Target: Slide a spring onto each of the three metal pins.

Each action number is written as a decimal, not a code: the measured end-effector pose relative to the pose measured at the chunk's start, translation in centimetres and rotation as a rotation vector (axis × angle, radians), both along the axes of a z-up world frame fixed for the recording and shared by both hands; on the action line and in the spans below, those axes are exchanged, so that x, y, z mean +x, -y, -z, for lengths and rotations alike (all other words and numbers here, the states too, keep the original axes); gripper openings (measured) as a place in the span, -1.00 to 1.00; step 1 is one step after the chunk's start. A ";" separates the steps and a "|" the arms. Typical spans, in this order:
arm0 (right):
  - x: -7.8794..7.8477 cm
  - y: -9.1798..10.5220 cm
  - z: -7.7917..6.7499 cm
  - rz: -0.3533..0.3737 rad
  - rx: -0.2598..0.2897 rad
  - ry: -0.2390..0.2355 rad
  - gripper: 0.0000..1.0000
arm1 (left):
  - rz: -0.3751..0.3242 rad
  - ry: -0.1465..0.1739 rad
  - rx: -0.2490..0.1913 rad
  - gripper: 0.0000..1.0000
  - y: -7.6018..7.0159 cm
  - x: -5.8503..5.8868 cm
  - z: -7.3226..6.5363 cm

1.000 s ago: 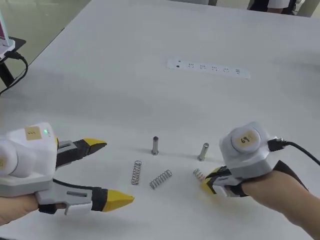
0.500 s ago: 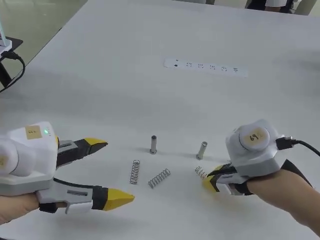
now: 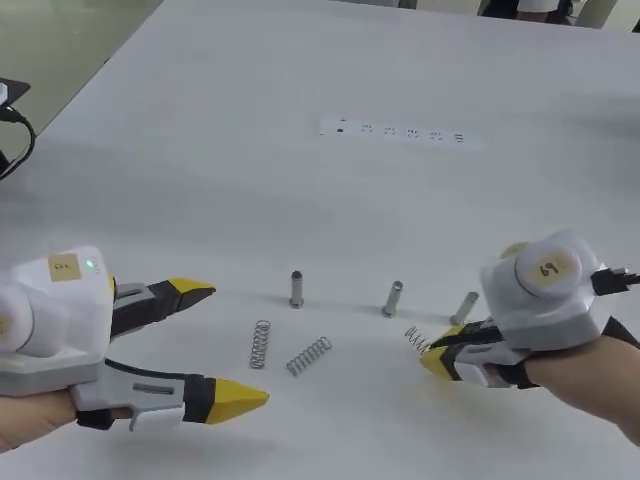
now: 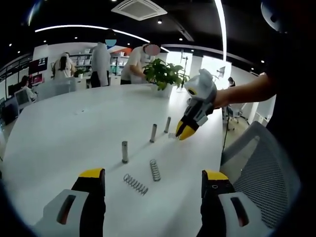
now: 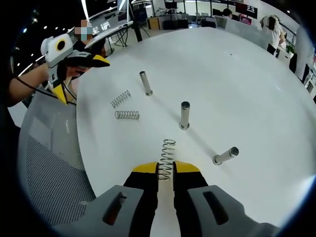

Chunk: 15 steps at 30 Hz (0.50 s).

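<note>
Three silvery pins (image 3: 394,298) stand upright; right gripper (image 5: 166,168) pinches thin coil spring (image 5: 168,149), long axis forward along jaws; left gripper (image 3: 230,344) gapes, empty.

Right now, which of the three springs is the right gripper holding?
The rightmost spring, pinched between the right gripper's fingers. The other two springs lie loose on the table near the left pin.

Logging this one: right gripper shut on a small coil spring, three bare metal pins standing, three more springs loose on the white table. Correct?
Only two loose steel coil springs lie on the white table, not three; the head view shows both. The rest holds: the right gripper is shut on a small coil spring, and three bare metal pins stand.
</note>
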State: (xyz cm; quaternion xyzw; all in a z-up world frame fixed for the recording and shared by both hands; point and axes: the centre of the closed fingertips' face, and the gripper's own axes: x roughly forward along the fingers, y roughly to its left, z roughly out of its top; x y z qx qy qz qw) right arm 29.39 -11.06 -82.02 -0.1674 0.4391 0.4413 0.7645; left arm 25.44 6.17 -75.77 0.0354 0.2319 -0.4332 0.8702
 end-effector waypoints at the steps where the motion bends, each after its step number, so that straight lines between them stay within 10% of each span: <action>1: 0.0 0.1 -0.1 0.002 -0.001 -0.001 -0.83 | 0.004 0.000 -0.001 0.52 0.2 0.0 0.0; 15: 0.1 0.8 -1.6 -0.033 0.005 0.035 -0.83 | 0.048 -0.006 -0.009 0.49 2.0 -0.2 -0.1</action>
